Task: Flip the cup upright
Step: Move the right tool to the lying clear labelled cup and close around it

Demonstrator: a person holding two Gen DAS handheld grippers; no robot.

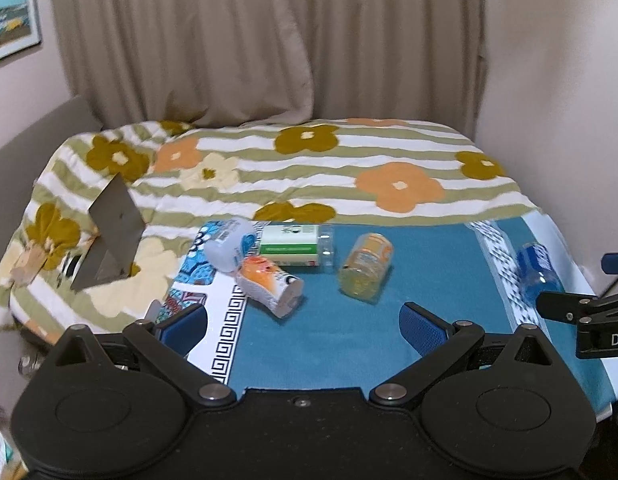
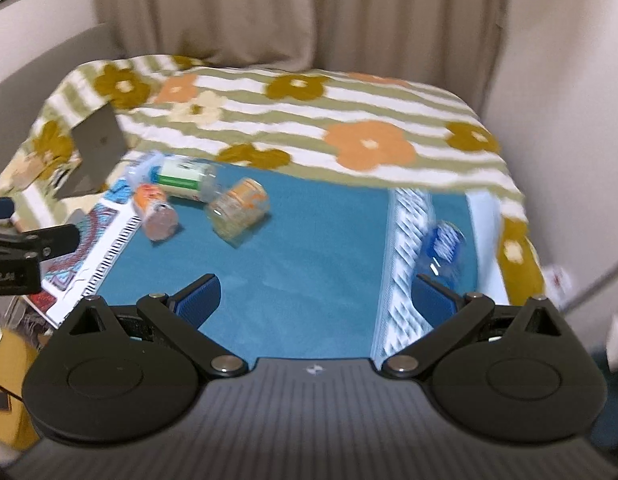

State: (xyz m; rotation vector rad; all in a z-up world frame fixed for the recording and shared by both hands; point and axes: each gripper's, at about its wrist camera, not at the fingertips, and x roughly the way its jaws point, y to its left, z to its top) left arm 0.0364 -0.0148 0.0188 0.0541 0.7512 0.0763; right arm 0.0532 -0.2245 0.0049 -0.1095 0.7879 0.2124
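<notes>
Above mat [image 1: 389,336], claws (both wide) empty.

Open teal mat [image 1: 333,336] ahead; toppled bottles [image 1: 293,246] clustered far left.

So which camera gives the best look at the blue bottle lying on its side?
The right wrist view: the blue bottle is nearer there, beside that gripper's finger, though blurred. The left wrist view shows it smaller, far right.
</notes>
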